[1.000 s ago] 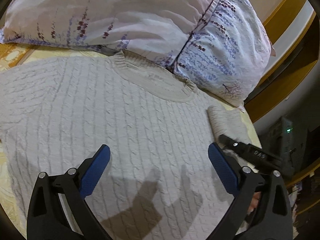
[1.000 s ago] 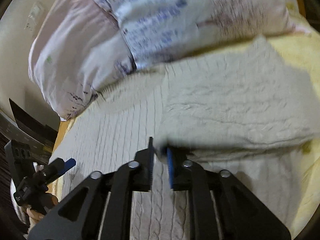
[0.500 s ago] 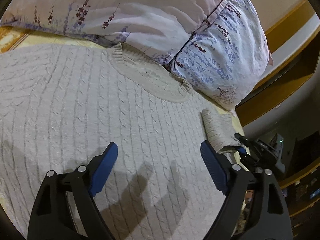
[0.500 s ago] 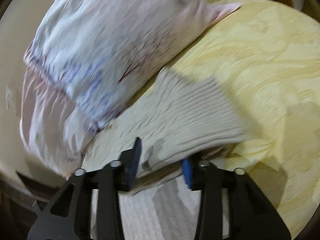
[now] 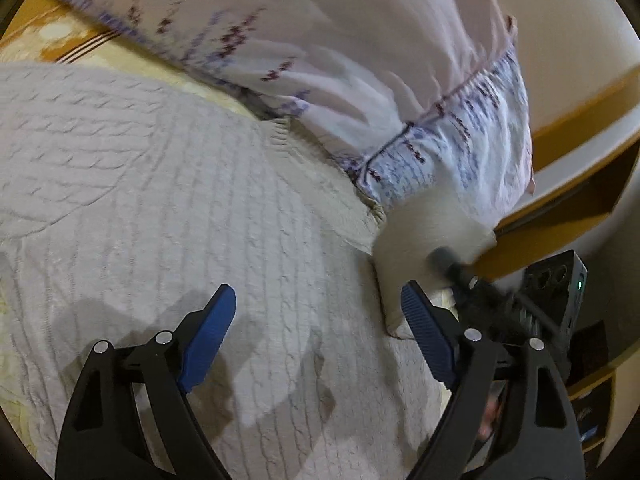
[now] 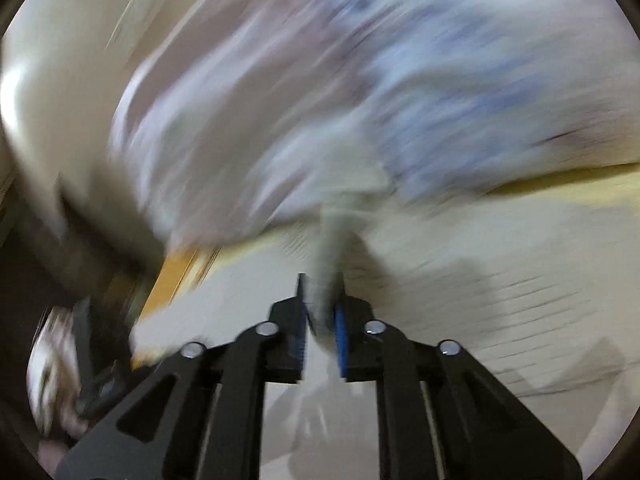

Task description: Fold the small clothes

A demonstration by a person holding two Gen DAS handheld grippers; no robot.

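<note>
**Sweater spread on the bed, one sleeve pinched by the right gripper**

Sweater (image 5: 192,208), a pale cable-knit, lies flat across the bed on a yellow patterned bedsheet (image 5: 52,36), its ribbed neckline up against a floral pillow (image 5: 320,40). The pillow's lavender-sprig cover rises behind the collar and fills the top of the left wrist view.

The left gripper (image 5: 318,320) hangs above the sweater's body with its blue-padded fingers (image 5: 208,332) spread wide and nothing between them; their shadows fall on the knit below.

At the sweater's right edge, a sleeve (image 5: 424,236) is lifted off the bed and looks blurred. The right gripper (image 5: 460,268) shows in the left wrist view as a dark shape gripping the sleeve's end, close to the wooden bed frame (image 5: 560,216).

In the right wrist view, heavily smeared by motion, the right gripper (image 6: 322,320) has its fingers (image 6: 342,340) drawn nearly together on a narrow bunch of the sleeve (image 6: 332,248), which runs up and away from the pads toward the blurred pillow (image 6: 360,80). The rest of the sweater (image 6: 480,300) lies to the right of the fingers.
</note>
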